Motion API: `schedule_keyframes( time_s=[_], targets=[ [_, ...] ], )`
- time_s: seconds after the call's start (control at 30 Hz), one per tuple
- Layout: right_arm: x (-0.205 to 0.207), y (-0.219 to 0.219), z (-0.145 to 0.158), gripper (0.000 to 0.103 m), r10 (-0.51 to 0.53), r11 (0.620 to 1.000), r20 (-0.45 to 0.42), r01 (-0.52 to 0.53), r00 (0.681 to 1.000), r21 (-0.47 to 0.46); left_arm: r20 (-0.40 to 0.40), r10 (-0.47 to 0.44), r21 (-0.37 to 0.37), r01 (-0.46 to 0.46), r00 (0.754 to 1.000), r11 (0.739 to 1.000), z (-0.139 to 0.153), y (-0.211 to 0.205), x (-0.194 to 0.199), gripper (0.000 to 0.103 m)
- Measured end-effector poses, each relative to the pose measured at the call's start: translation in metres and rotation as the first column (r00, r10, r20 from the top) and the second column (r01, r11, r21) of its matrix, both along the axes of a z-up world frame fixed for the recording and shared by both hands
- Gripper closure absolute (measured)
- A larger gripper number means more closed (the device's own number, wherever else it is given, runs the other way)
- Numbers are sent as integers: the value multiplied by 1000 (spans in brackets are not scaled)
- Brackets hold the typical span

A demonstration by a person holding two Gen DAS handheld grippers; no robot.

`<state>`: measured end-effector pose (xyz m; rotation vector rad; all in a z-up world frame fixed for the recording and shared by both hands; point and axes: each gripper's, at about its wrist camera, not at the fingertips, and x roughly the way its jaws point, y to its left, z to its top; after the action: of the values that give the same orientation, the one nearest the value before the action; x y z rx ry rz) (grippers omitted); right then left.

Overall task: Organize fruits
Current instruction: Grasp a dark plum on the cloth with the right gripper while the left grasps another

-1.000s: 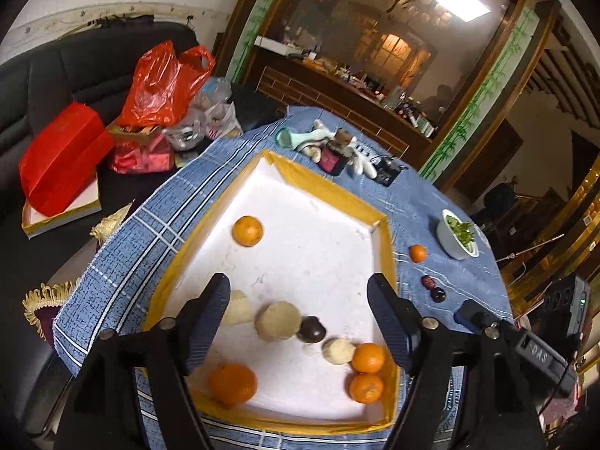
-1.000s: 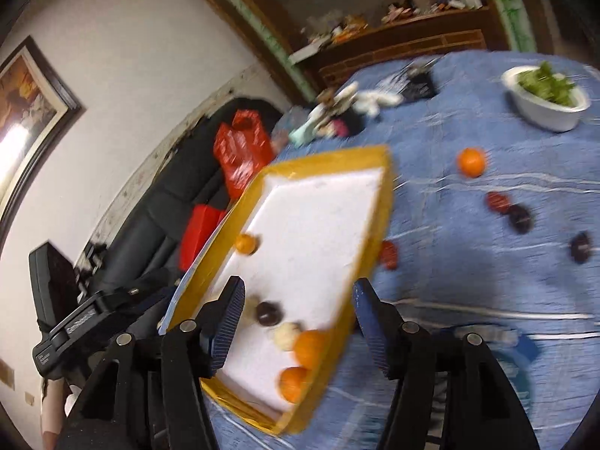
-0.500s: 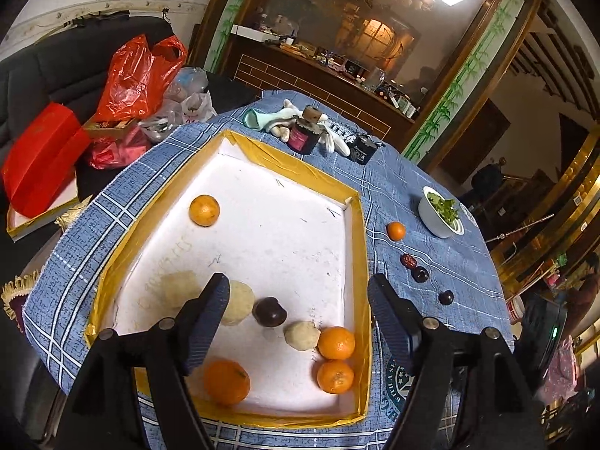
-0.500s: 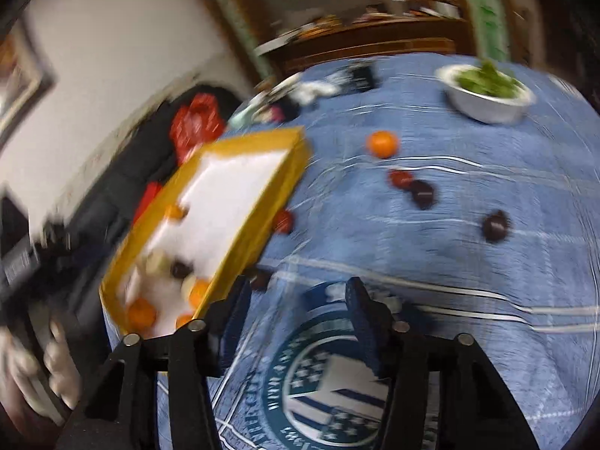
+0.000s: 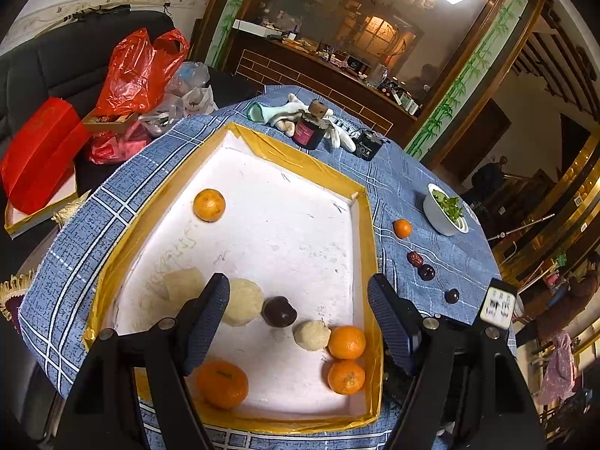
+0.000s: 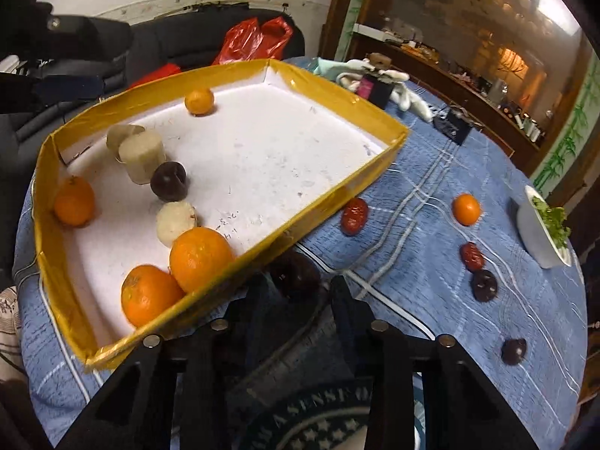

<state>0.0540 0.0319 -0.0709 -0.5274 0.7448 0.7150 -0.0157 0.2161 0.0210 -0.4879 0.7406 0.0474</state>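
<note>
Right wrist | tray [image 6: 360,183] wall beside dark fruit [image 6: 296,273] | jaws closing

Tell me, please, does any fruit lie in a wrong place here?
Yes. One orange, two red dates and some dark fruits lie loose on the blue tablecloth, outside the yellow tray that holds the other fruit. One dark fruit sits against the tray's outer wall.

In the right wrist view, we see the dark fruit [image 6: 296,275] beside the yellow-rimmed tray [image 6: 330,195] only as a blur; contact with the right gripper [image 6: 300,292] fingers cannot be confirmed. The tray wall hides the lower parts of the two nearest oranges [image 6: 180,273]. The white bowl [image 6: 540,232], far from the tray, is cut off by the fisheye border.
</note>
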Motion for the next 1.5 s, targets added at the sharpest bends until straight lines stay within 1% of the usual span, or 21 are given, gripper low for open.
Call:
schedule_keyframes(
  time_s=[0.17,0.27,0.33,0.47,0.57,0.6,0.73,0.8,0.83,0.87,0.93,0.97,1.03,1.13,1.2,1.27,1.3,1.37,1.4,1.43,1.5],
  targets=[
    [15,-17,4,76,-57,991,-120,70,991,110,-8,-16,14,16,1000,1000,0,-6,4,28],
    [20,-54,15,76,-107,966,-190,147,976,212,-13,-34,27,34,999,999,1,-16,9,28],
    [24,-79,20,76,-152,947,-217,205,964,248,-18,-54,40,55,998,998,2,-26,13,28],
    [32,-144,28,76,-290,893,-215,345,932,290,-36,-135,70,137,990,988,3,-61,28,28],
    [38,-193,25,76,-385,840,-229,442,894,315,-44,-208,97,212,977,973,5,-92,41,28],
    [42,-205,23,76,-401,822,-245,465,883,328,-42,-245,111,248,969,962,7,-108,48,28],
    [44,-242,12,76,-436,749,-312,533,844,395,-46,-317,154,321,947,934,12,-153,74,28],
    [46,-251,13,76,-442,722,-338,553,831,416,-46,-346,197,348,937,917,11,-176,92,32],
    [45,-255,17,76,-439,713,-324,545,838,442,-64,-349,208,355,935,912,7,-186,100,38],
    [43,-256,21,76,-435,707,-314,536,844,461,-88,-354,203,365,931,909,2,-195,110,40],
    [41,-257,23,76,-426,702,-321,533,846,472,-132,-378,159,396,916,904,-13,-213,134,40],
    [41,-257,23,76,-423,702,-324,532,846,473,-148,-373,166,395,916,903,-18,-219,142,40],
    [39,-259,24,76,-422,698,-324,532,847,480,-163,-353,235,383,921,893,-30,-237,159,40],
    [39,-261,26,76,-420,687,-329,533,846,493,-193,-331,331,379,924,864,-45,-256,181,40],
    [39,-263,26,75,-420,681,-333,536,844,499,-226,-322,343,384,920,857,-55,-262,191,43],
    [39,-265,26,74,-419,675,-338,539,842,504,-265,-313,353,394,912,849,-65,-265,199,59],
    [39,-265,26,74,-418,673,-341,539,842,506,-277,-319,345,403,906,847,-71,-265,202,60],
    [41,-266,26,74,-419,671,-343,541,841,506,-271,-342,320,419,900,850,-73,-266,201,73],
    [41,-265,26,74,-418,671,-344,541,841,507,-262,-350,329,424,899,844,-72,-269,199,79],
    [41,-265,26,74,-419,672,-342,541,841,507,-259,-350,345,425,900,837,-70,-272,196,79],
    [41,-266,26,74,-421,672,-341,542,840,506,-244,-351,348,420,904,838,-65,-272,190,79]
  ],
)
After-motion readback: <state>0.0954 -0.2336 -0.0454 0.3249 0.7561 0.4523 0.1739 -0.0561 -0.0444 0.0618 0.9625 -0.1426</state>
